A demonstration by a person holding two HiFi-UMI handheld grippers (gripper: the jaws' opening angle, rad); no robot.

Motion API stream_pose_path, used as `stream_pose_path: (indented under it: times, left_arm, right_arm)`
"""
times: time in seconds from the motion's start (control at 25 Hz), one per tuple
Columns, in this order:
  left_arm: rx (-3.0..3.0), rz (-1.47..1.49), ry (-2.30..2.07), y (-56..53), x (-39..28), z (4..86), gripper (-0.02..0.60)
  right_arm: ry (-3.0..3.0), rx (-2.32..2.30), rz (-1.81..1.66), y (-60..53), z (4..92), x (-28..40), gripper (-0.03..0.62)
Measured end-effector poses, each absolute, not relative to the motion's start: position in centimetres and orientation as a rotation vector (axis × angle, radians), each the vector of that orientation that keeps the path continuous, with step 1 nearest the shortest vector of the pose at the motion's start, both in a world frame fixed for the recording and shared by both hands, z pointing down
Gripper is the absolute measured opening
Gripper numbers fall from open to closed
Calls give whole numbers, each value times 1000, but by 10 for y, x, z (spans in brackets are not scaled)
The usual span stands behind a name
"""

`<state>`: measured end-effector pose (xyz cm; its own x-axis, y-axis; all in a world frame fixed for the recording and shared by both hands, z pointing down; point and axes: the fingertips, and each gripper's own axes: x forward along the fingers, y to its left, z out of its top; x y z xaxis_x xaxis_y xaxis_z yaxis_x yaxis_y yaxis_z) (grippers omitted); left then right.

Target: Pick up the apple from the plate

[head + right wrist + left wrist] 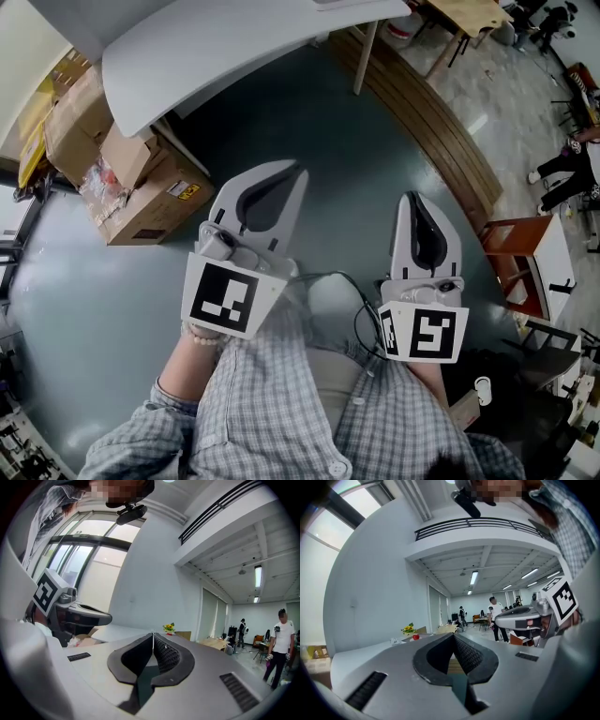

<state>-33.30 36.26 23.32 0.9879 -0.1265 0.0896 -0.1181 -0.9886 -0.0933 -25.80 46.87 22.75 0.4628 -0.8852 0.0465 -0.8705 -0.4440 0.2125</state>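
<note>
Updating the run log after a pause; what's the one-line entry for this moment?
phase: before approach | left gripper: shut, empty | right gripper: shut, empty | apple: far ahead, untouched

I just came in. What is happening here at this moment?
A person holds a gripper in each hand. The left claw and the right claw are both shut and empty, held over the floor. The apple shows only as a small red spot far off on the white table, beside some flowers. Nothing is grasped yet.
</note>
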Motion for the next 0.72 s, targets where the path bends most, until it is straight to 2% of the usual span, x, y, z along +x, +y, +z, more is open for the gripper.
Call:
stream_pose_path:
  times: [0.4, 0.72]
  left_arm:
    - [-2917, -223, 164, 347, -303, 245, 9]
    - [-2997, -268, 345, 309, -244, 247, 9]
  right_arm:
    - [-1540, 2458, -43, 443, 247, -231, 25]
    - [-1707, 2348, -92, 400, 240, -170, 25]
